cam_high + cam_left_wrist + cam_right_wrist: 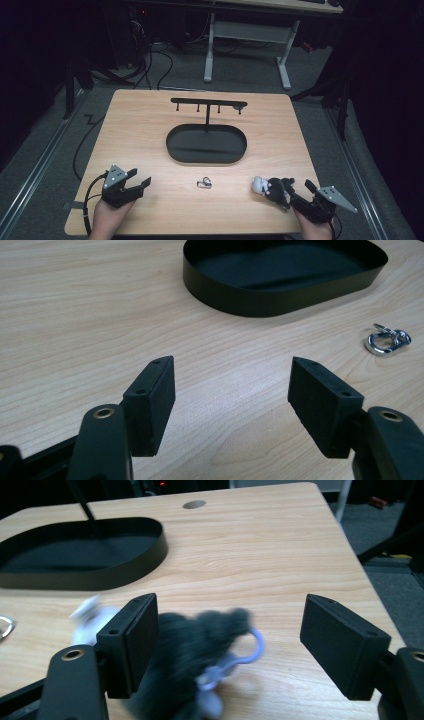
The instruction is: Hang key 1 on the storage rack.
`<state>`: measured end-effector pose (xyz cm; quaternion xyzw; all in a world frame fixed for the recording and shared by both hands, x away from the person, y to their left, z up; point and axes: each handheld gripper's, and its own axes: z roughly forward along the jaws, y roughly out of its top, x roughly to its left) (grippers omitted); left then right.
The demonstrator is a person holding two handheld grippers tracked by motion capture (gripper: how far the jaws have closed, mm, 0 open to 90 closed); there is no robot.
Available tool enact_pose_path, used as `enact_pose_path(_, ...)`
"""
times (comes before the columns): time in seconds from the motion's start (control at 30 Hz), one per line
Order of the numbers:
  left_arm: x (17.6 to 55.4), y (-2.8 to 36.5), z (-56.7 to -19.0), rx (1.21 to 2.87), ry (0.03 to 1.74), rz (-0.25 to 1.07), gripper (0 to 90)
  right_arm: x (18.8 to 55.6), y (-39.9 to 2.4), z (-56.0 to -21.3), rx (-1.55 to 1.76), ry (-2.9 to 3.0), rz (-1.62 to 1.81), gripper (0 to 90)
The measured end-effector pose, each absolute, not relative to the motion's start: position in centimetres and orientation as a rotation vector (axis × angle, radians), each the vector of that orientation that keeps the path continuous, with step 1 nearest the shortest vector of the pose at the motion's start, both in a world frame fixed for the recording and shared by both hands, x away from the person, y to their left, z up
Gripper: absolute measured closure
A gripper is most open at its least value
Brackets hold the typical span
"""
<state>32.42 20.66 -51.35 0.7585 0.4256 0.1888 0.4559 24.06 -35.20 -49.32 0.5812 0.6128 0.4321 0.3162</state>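
High view has the plush keychain (269, 188) sitting lower right on the table (135, 125), right at the tips of the right gripper (296, 190). Its jaws are spread wide, and in the right gripper view the blurry toy (200, 650) lies between them, not pinched. Left gripper (134, 179), lower left, gapes wide with nothing in it. Metal clip (204, 183) sits mid-bottom, just below the black tray (206, 158) with its hook stand (208, 105).

The left claw (141, 181) is black with blocky rectangular pads, small screw holes along their edges and brass-ringed pivots. The right claw (298, 188) looks alike. Each carries a grey three-cornered plate and trails a black cable.
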Motion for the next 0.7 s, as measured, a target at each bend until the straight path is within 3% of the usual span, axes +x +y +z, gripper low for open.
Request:
enact_pose_path(0.47,32.9,20.9,-51.4,1.818,1.08,0.456,36.7,23.7,-35.1,-49.4,1.497,1.644,1.16,31.5)
enact_pose_path(0.53,33.2,20.8,-51.4,1.821,1.087,0.463,37.3,23.2,-35.1,-49.5,1.489,1.661,1.16,40.8)
enact_pose_path(0.57,33.4,20.8,-51.4,1.82,1.093,0.465,37.3,23.2,-35.1,-49.5,1.489,1.661,1.16,40.8)
enact_pose_path(0.6,33.7,20.8,-51.5,1.818,1.099,0.466,37.7,22.9,-34.9,-49.5,1.488,1.7,1.16,55.5)
enact_pose_path(0.7,34.1,20.7,-51.4,1.81,1.103,0.465,37.8,22.4,-34.2,-49.4,1.456,1.77,1.123,84.7)
